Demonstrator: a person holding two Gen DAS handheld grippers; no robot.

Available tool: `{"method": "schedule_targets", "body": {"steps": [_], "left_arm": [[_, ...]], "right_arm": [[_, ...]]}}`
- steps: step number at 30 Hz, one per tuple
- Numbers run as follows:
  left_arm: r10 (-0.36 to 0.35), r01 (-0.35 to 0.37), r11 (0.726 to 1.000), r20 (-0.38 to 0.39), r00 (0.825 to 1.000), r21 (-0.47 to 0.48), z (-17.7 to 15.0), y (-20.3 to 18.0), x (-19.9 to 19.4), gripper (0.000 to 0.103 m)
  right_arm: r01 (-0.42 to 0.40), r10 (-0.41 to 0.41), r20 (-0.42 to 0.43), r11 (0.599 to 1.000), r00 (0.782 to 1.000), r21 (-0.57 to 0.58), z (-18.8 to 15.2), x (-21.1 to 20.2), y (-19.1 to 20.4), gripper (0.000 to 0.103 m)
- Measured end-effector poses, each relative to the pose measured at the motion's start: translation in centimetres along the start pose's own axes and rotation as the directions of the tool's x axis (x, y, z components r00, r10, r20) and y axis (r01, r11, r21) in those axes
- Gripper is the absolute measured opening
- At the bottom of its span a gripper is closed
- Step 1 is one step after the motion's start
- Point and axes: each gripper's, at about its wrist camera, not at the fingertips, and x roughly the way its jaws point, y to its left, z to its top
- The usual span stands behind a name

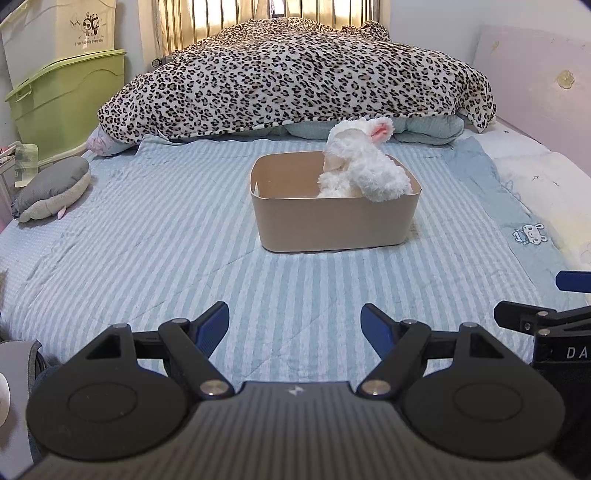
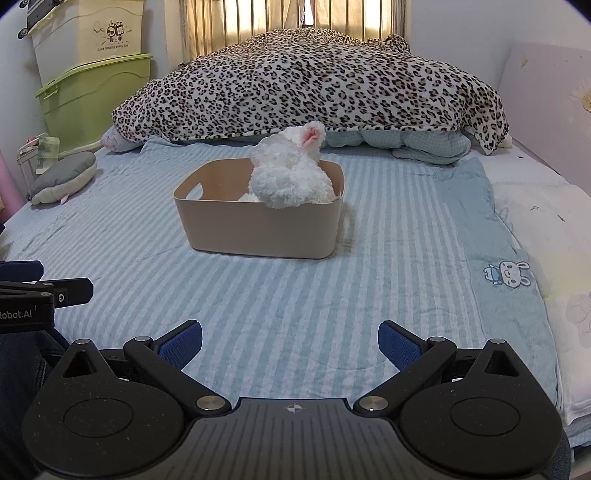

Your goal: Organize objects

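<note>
A: Where's the white plush rabbit [image 2: 291, 177]?

B: Already in the beige bin [image 2: 258, 229], slumped over its right rim, mid-bed [image 2: 295, 295]; that step looks done.

A: The tongs?

B: Left tongs [image 1: 294, 325] and right tongs [image 2: 290, 341] both released, empty, near the foot edge; I'd judge the grey plush [image 1: 51, 188] at the bed's left edge is next, needing a long left reach.

A home bedroom: a bed [image 2: 295, 295] spread with a blue striped sheet, a leopard-print blanket [image 2: 314, 85] heaped at its far end before a curtained window [image 2: 295, 18], and plastic storage bins [image 2: 92, 74] stacked at the far left.
</note>
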Motion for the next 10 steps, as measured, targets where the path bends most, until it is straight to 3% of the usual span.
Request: {"method": "schedule_targets", "body": {"steps": [10], "left_arm": [[-0.015,0.015,1.000,0.001,1.000,-0.009,-0.25,0.01,0.34,0.079]], "right_arm": [[0.001,-0.001,-0.002,1.000,1.000,-0.005,0.11,0.10,-0.05,0.103]]}}
